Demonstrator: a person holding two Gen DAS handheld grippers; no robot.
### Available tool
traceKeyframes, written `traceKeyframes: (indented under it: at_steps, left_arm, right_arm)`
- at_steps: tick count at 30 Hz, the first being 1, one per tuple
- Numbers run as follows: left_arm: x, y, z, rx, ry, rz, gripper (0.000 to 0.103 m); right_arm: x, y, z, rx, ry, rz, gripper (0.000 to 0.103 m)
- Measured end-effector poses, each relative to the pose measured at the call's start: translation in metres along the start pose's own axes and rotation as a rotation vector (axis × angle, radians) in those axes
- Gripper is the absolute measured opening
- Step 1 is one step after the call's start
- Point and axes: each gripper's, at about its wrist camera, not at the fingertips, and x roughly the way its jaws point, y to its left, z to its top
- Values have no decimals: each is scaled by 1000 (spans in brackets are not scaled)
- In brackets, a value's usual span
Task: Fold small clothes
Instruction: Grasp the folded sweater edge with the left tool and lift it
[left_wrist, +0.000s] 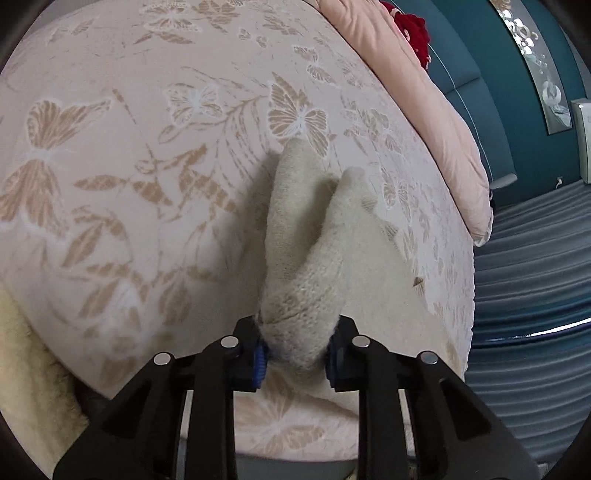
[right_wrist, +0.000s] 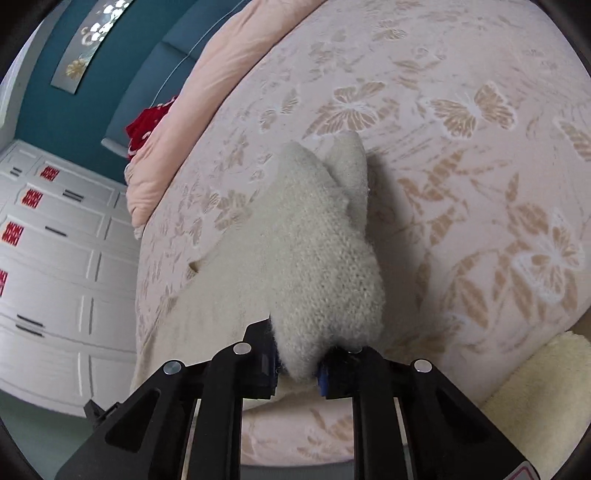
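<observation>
The left gripper pinches a bunched edge of a cream knitted garment between its 2 blue-padded fingers, the wool bulging out past the black jaws. The right gripper is clamped on the same garment, gripping another gathered fold of the knit. From both grips the cloth runs forward and down onto the bed, where 2 soft points of the fabric stick up side by side, and a flatter part of it spreads across the bedspread toward the bed's edge. The bedspread is pale pink with tan butterflies and leaves. A fluffy cream blanket lies at the near corner of the bed, beside the right gripper. Farther off, a plain pink quilt is heaped along the far side of the bed, with a red cloth showing just behind it. Beyond stand a teal wall, and in the right wrist view, a white wardrobe with red stickers on its doors.
</observation>
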Motion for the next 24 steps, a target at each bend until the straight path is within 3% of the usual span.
traceKeyframes:
  at_steps: [4, 7, 9, 13, 16, 18, 21, 24]
  left_arm:
    - [-34, 28, -34, 24, 50, 24, 23]
    - [-24, 53, -61, 46, 100, 94, 23]
    - [-16, 63, -72, 26, 108, 102, 24]
    - [-16, 57, -73, 63, 83, 124, 24]
    - [-17, 51, -70, 93, 68, 134, 25]
    - [-16, 50, -71, 101, 60, 144, 25]
    - [-16, 50, -75, 118, 46, 157, 25]
    - [-19, 48, -76, 131, 35, 154, 25]
  right_arm:
    - [-28, -12, -34, -93, 81, -79, 15]
    - [-17, -41, -68, -138, 155, -201, 19]
    - [-16, -61, -78, -100, 164, -284, 21]
    - [-54, -59, -63, -57, -5, -284, 28]
    - [-76, -19, -50, -214, -167, -421, 29]
    - [-74, 9, -42, -265, -173, -308, 29]
    - [-33, 69, -51, -398, -48, -144, 19]
    - [35, 122, -79, -546, 70, -114, 16]
